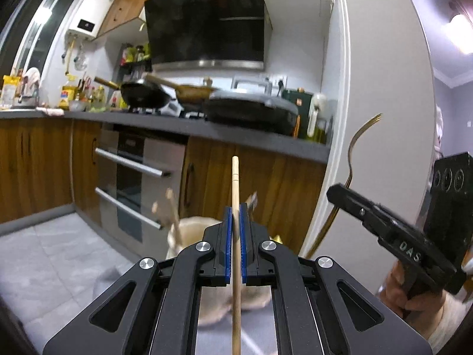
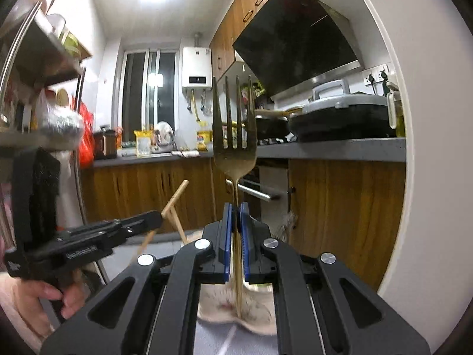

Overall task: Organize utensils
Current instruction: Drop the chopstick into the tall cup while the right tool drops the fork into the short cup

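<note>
A: Facing kitchen counter (image 1: pixel 183 125), wood cabinets (image 1: pixel 266 183) below, black range hood (image 1: pixel 207 20) above.
B: Pans?
A: Dark wok (image 1: pixel 145 94) and lidded pan (image 1: pixel 251 106) on counter, both blurred.
B: Left gripper (image 1: pixel 235 213)?
A: Clamped tight on wooden chopstick (image 1: pixel 235 177), stick upright between blue pads, tip raised in front of cabinets.
B: Right gripper (image 2: pixel 235 213)?
A: Closed on gold fork (image 2: pixel 235 136), handle pinched, tines pointing up, level with counter edge.
B: Anything below?
A: Beige holder (image 1: pixel 192 230) low behind left gripper, more wooden sticks (image 1: pixel 171 207) poking out, blurry. Cloth (image 2: pixel 236 310) under fork handle.
</note>
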`<action>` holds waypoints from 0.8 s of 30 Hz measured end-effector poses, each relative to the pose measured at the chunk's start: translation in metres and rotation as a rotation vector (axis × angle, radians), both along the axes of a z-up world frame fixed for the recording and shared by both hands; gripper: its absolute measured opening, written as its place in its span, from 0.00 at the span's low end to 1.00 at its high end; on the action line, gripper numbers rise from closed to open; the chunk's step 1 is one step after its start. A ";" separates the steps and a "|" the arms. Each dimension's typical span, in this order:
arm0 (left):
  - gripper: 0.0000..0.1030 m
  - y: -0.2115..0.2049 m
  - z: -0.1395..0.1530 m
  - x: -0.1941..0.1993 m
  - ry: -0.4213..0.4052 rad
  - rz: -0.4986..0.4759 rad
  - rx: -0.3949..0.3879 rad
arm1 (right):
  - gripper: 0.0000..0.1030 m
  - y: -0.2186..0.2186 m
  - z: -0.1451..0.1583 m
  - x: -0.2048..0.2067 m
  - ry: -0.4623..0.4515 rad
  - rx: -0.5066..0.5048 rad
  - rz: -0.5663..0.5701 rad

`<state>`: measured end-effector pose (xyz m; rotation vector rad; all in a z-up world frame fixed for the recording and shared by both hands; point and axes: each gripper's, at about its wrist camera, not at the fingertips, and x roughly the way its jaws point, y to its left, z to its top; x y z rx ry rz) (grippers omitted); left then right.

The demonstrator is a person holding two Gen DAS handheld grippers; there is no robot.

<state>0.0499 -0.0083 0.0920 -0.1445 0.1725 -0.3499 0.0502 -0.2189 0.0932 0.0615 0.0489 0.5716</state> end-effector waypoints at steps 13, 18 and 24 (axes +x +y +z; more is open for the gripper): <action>0.05 -0.013 0.030 0.080 -0.130 0.128 -0.004 | 0.06 -0.027 0.021 0.056 -0.060 0.150 -0.113; 0.05 -0.021 0.026 0.098 -0.170 0.171 0.048 | 0.06 -0.024 0.002 0.085 -0.022 0.174 -0.124; 0.05 -0.024 0.021 0.108 -0.179 0.174 0.063 | 0.06 -0.021 -0.024 0.105 0.098 0.160 -0.096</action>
